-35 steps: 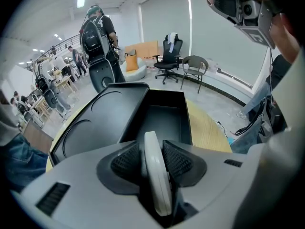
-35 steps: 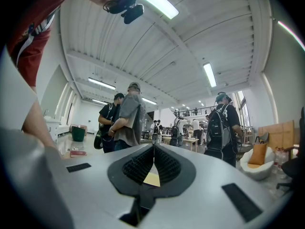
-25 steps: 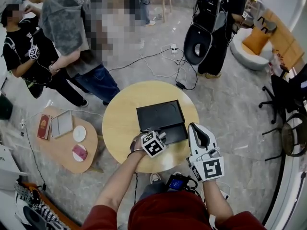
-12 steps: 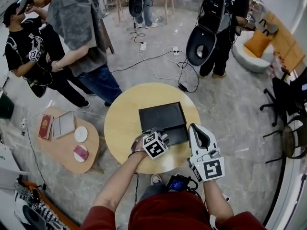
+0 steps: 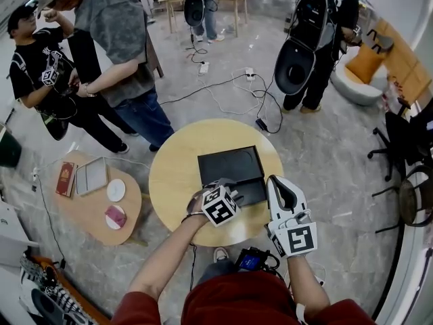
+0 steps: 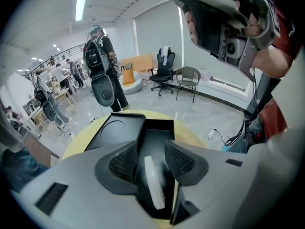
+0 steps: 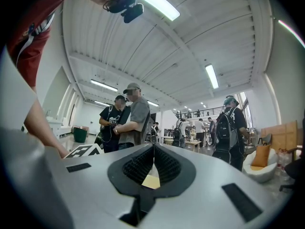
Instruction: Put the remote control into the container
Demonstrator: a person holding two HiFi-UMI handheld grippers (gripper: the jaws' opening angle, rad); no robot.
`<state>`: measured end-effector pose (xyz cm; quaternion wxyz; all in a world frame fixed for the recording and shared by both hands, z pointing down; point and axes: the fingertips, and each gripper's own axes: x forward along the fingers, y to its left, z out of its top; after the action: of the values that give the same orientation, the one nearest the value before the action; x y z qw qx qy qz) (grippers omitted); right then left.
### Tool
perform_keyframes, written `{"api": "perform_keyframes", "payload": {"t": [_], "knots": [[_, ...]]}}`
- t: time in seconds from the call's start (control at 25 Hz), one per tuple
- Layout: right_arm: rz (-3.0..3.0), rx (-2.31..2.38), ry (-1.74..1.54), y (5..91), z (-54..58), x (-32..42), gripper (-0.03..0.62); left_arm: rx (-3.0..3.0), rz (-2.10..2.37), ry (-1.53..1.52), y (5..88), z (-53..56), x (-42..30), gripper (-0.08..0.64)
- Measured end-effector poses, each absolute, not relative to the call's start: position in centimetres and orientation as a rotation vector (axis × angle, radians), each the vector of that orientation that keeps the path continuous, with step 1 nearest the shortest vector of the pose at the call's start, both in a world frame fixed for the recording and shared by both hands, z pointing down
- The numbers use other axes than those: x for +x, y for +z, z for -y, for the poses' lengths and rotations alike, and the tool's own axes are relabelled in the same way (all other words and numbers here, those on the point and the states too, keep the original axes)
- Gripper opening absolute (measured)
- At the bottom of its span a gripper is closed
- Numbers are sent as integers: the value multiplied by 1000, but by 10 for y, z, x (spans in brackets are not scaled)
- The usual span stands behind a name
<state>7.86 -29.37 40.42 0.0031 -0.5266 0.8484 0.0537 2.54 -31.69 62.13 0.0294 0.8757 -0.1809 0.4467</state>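
Note:
A black container (image 5: 230,164) lies on the round yellow table (image 5: 172,181). In the left gripper view the white remote control (image 6: 153,182) lies flat in the container's (image 6: 116,128) narrow compartment. My left gripper (image 6: 148,149) hangs just above it, pointing steeply down. Its jaws have just been opening and now stand open. The remote lies below and between the pads, which do not touch it. In the head view the left gripper (image 5: 226,185) covers the remote. My right gripper (image 5: 273,180) is held level over the table's near right edge, shut with nothing in it (image 7: 153,149).
A low wooden side table (image 5: 88,215) at the left carries a red book, a grey tablet and small discs. Two people (image 5: 111,46) stand beyond the round table. Cables (image 5: 230,90) trail over the floor behind it. Office chairs (image 5: 406,147) stand at the right.
My left gripper has risen a little above the container, leaving the remote inside. The right gripper has stayed where it was.

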Motion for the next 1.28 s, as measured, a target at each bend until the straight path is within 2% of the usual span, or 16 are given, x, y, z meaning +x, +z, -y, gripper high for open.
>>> {"api": "perform_keyframes", "payload": {"t": [0.56,0.92,1.28], "knots": [[-2647,-1647,151,407,294,77,23,2742,712,1137,573,327,22,163],[-2676,-1645,146,412,297,71,23,2715,760,1117,565,328,8,38],[-2662,-1632,142,410,299,72,23,2724,770,1159,562,326,12,15]]}}
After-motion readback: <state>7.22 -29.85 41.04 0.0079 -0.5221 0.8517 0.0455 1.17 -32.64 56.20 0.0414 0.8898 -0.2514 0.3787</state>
